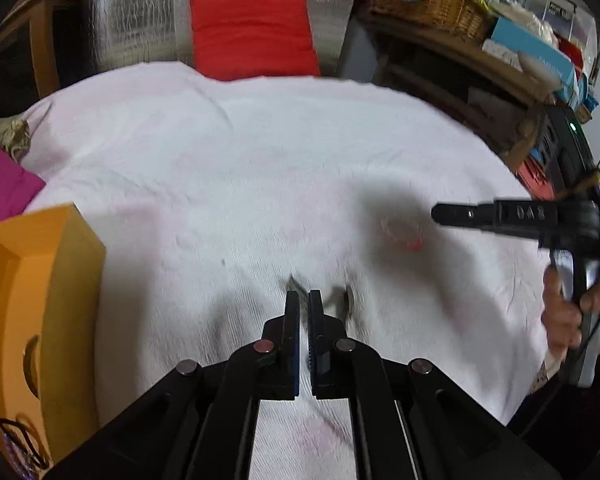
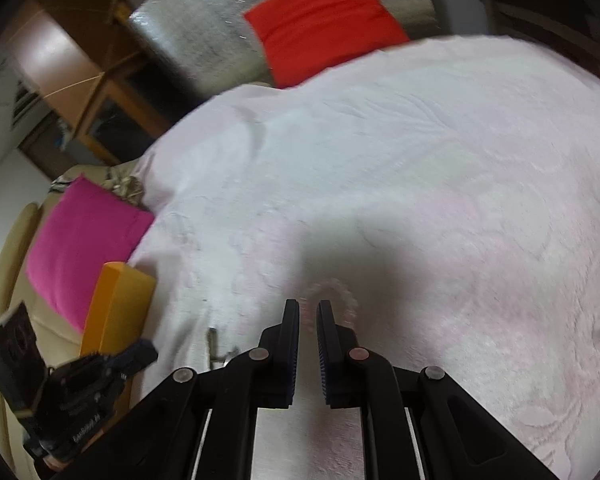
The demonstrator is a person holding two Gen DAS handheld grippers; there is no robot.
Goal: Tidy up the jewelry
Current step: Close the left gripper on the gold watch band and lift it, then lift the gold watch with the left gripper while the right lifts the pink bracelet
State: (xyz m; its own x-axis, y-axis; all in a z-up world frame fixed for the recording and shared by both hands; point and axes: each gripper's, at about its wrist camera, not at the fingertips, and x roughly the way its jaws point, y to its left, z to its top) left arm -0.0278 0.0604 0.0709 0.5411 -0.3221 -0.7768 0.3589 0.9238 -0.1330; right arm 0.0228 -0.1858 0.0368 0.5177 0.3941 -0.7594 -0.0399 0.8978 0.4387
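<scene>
A pale pink bedspread [image 1: 260, 168] fills mid-frame, red cushion [image 1: 252, 36] above and orange box [image 1: 40, 300] lower left, while the nearly closed left gripper [image 1: 303, 300] holds nothing visible beside a blurred metal jewelry piece [image 1: 340, 300], orientation unclear, and the right gripper [image 2: 308, 308], narrowly parted, grasps nothing by a beaded bracelet [image 2: 340, 292].

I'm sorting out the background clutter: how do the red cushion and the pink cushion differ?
The red cushion stands at the far edge of the white bedspread, against a silvery sheet; the pink cushion lies at the bedspread's side, beside the orange box. In the left wrist view the red one shows whole and the pink one is cut off by the edge. Both are plain, single-colour fabric.
</scene>
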